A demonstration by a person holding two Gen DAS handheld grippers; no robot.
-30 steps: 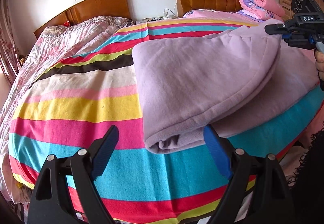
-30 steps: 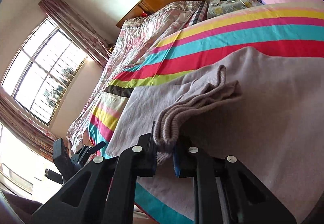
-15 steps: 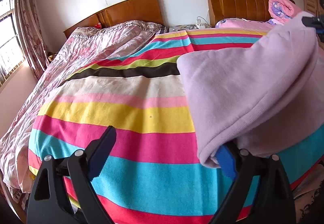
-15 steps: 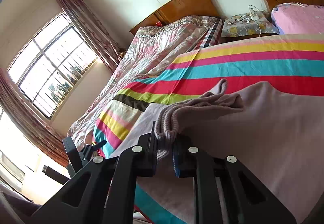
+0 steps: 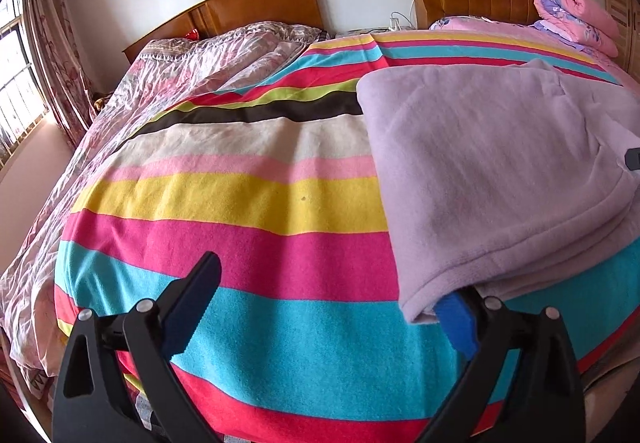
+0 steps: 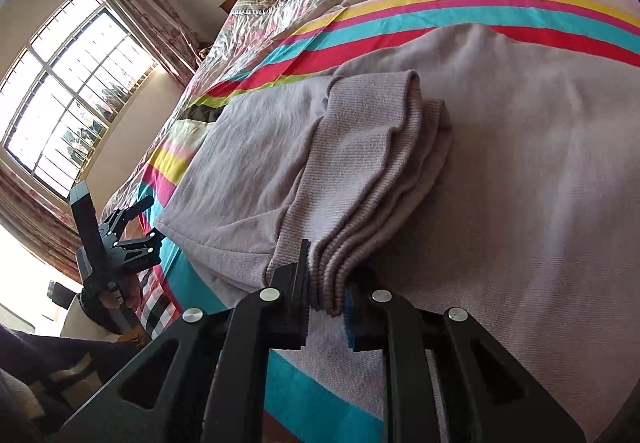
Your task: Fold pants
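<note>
Now your right gripper (image 6: pixel 326 297) pinches the pants (image 6: pixel 500 171) by their ribbed cuffs; your left gripper (image 5: pixel 320 307) gapes wide beside bare striped blanket (image 5: pixel 224 203), fold's long edge running headboard-ward.

Bright daylight enters through the window (image 6: pixel 68 91), which is overexposed. Fisheye bending and dark vignetting mark the edges; focus is sharp.
</note>
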